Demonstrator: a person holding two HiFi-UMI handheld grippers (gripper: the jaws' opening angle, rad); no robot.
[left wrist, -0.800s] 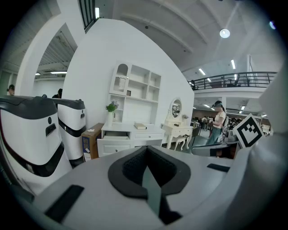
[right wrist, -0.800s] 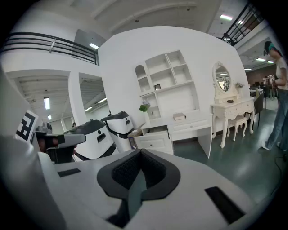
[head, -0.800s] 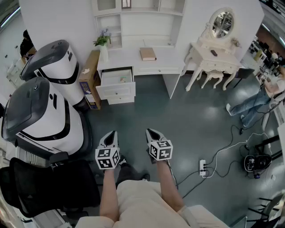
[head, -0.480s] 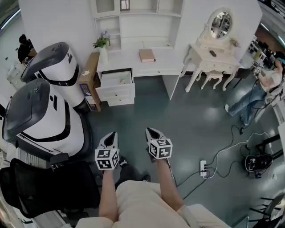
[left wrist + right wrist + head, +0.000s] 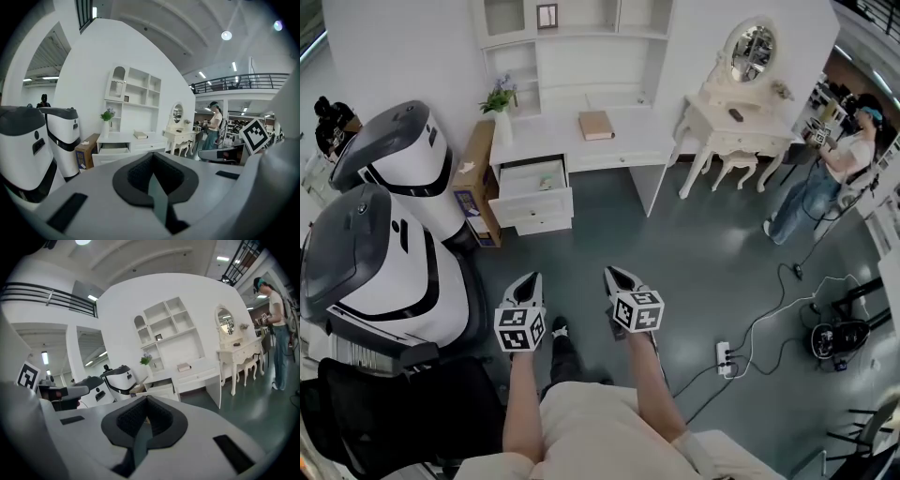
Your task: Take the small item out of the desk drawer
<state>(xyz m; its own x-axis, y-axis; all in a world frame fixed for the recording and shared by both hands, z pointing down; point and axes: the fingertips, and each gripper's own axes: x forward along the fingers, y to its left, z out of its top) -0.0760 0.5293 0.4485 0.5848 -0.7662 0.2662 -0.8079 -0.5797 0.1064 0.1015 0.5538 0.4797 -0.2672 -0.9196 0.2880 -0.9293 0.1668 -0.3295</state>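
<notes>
Both tools low centre of head view, side by side, well apart from desk. On left gripper jaws pressed together, nothing between. Same on right gripper, empty. Pulled-open desk drawer sits upper left of centre; contents too small to tell.

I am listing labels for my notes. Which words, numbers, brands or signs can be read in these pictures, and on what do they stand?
No text can be read anywhere.
Cardboard box: blue print on its side, too small and blurred to read.
Left marker cube and right marker cube: black-and-white square patterns only, no letters.
Book: no legible title.
</notes>
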